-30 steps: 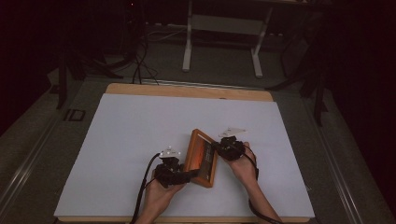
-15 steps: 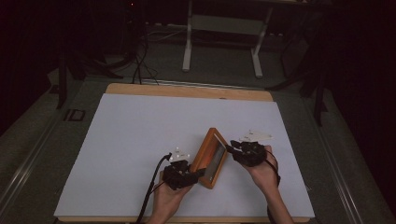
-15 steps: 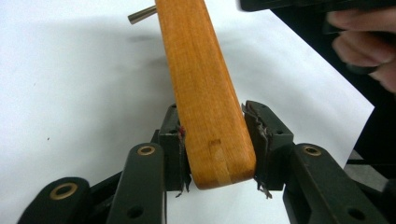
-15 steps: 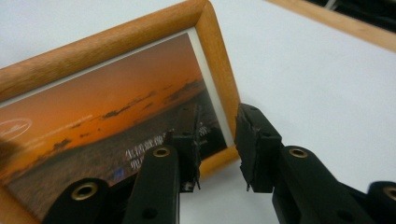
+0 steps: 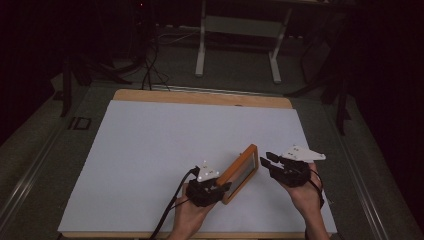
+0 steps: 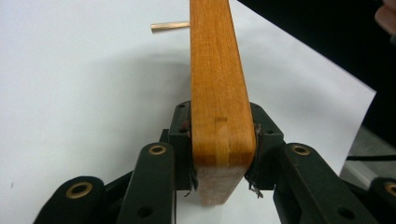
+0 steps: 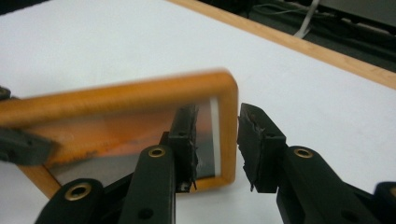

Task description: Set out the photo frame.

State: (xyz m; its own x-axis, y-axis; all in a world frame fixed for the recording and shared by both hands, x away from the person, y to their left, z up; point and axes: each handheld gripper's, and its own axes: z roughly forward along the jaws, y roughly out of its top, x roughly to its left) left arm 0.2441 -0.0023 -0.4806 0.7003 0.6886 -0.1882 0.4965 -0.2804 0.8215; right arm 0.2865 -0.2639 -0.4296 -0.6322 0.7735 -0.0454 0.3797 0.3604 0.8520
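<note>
My left tool (image 5: 223,186) pinches the frame (image 5: 241,172) by its near end, tilted up near the worktop's (image 5: 150,150) front edge with bare sheet all round — my right tool (image 5: 267,161), on the frame a second ago, now stands apart, half-open.

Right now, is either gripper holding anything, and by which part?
The left gripper clamps the wooden picture frame by its near end rail; the right gripper stands open, holding nothing.
</note>
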